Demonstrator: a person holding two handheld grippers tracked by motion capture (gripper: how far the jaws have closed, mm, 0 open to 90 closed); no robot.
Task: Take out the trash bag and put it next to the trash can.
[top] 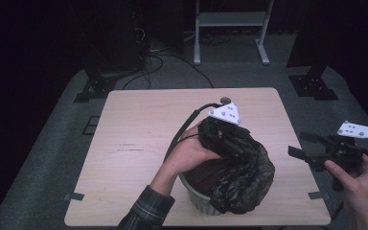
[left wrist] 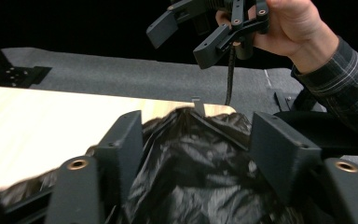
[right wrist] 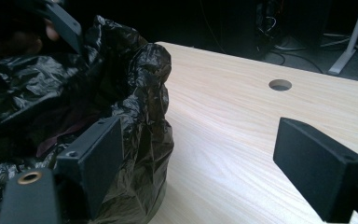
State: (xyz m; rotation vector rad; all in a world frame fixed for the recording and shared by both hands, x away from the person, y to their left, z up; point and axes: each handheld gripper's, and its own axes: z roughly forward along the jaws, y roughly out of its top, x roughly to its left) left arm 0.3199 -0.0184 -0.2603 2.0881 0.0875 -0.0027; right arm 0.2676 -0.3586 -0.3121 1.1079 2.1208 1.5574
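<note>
**Bag draped over the bin, both sets of fingers apart**

Black fingers of the left gripper point(left wrist: 196, 154) stand nearest the lens in the left gripper view, spread wide over the crumpled black bin bag point(left wrist: 191, 172), with the plastic lying between them but not pinched. Beneath everything lies the pale wooden desk point(top: 139, 139). On its near edge stands a ribbed, pale waste bin point(top: 196, 199), and the bag point(top: 244, 177) hangs over its rim and spills down its right side. From above, the left gripper point(top: 220, 134) sits at the bag's far edge. Well to the right, beyond the desk's edge, the right gripper point(top: 309, 151) hovers with its fingers open and holding nothing.
</note>
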